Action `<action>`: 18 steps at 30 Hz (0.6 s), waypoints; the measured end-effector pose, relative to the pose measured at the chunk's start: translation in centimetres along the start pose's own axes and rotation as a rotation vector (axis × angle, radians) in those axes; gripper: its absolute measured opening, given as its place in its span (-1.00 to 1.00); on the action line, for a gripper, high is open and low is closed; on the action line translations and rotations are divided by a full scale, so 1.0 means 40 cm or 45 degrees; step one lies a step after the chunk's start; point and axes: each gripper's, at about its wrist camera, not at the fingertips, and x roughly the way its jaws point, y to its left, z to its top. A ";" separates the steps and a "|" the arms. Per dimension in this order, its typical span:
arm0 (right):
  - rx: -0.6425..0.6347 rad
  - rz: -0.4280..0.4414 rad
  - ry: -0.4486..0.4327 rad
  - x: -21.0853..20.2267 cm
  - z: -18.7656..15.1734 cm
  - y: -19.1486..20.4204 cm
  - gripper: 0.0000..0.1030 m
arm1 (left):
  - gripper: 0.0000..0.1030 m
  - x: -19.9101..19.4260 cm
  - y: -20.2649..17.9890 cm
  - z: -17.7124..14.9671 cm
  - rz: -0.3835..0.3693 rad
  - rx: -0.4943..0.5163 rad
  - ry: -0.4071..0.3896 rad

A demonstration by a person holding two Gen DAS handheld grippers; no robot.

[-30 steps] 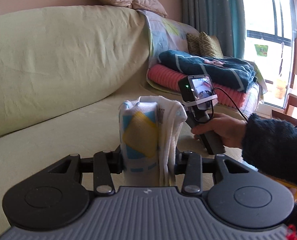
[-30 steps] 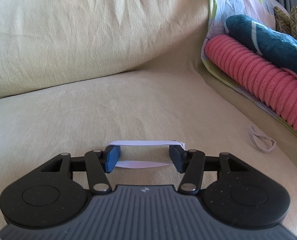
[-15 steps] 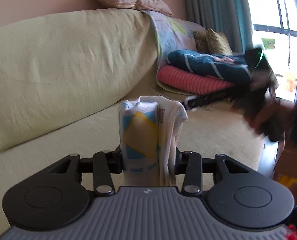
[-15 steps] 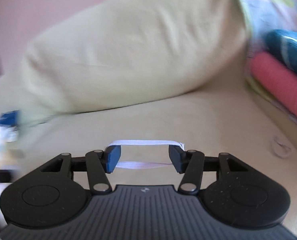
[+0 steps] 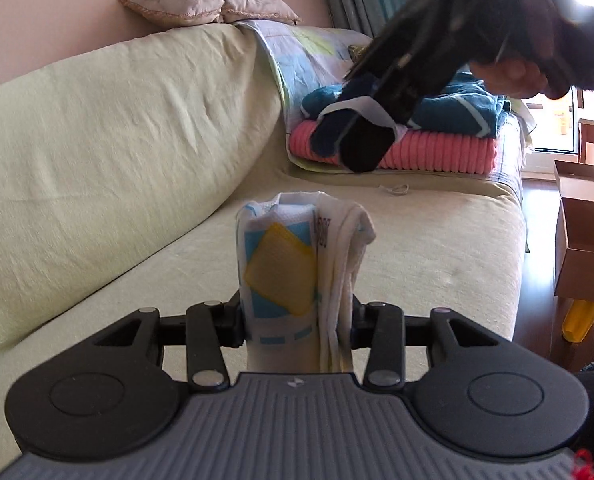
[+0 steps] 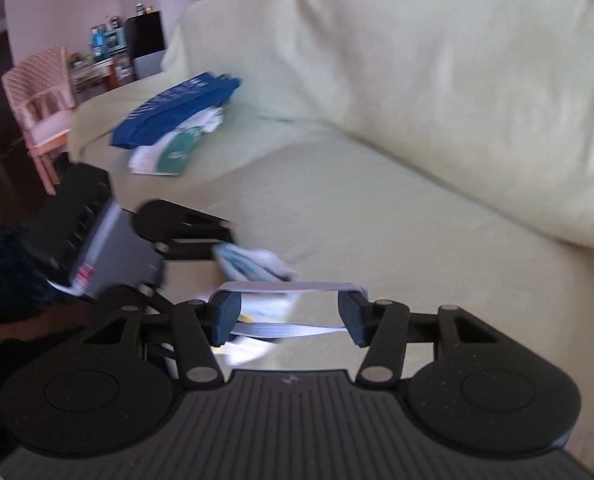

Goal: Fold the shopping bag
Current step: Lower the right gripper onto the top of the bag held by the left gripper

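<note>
My left gripper (image 5: 297, 316) is shut on the shopping bag (image 5: 293, 264), a tight upright bundle, white with blue and yellow print. It stands above the sofa seat (image 5: 417, 240). A hand (image 5: 513, 76) holds my right gripper (image 5: 353, 140) above and beyond the bundle, tips pointing down at it. In the right wrist view my right gripper (image 6: 289, 312) stands open, with a white rubber band (image 6: 289, 287) stretched around the outside of both fingers. Just beyond the band lie the bag (image 6: 257, 262) and the left gripper (image 6: 217, 258).
Folded pink and teal blankets (image 5: 437, 148) are stacked at the sofa's far end, with a spare rubber band (image 5: 395, 189) on the seat before them. A cardboard box (image 5: 585, 232) stands right of the sofa. Other bags (image 6: 177, 104) lie farther along the seat near a pink chair (image 6: 41, 100).
My right gripper has risen off the seat and swung round toward the left gripper, the band still stretched on its fingers. The left gripper keeps its hold on the bag and has rolled a little.
</note>
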 end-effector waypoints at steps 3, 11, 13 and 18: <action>0.084 0.004 0.050 0.024 0.024 0.002 -0.02 | -0.06 -0.003 -0.009 -0.007 -0.005 0.034 -0.012; 0.284 0.140 0.127 0.058 0.036 -0.055 -0.02 | -0.04 -0.014 -0.018 -0.019 -0.004 0.074 -0.031; 0.304 0.153 0.117 0.056 0.038 -0.059 -0.02 | -0.04 -0.014 -0.021 -0.020 -0.002 0.078 -0.034; 0.276 0.122 0.080 0.020 0.032 -0.039 -0.02 | -0.04 -0.011 -0.027 -0.020 0.001 0.094 -0.037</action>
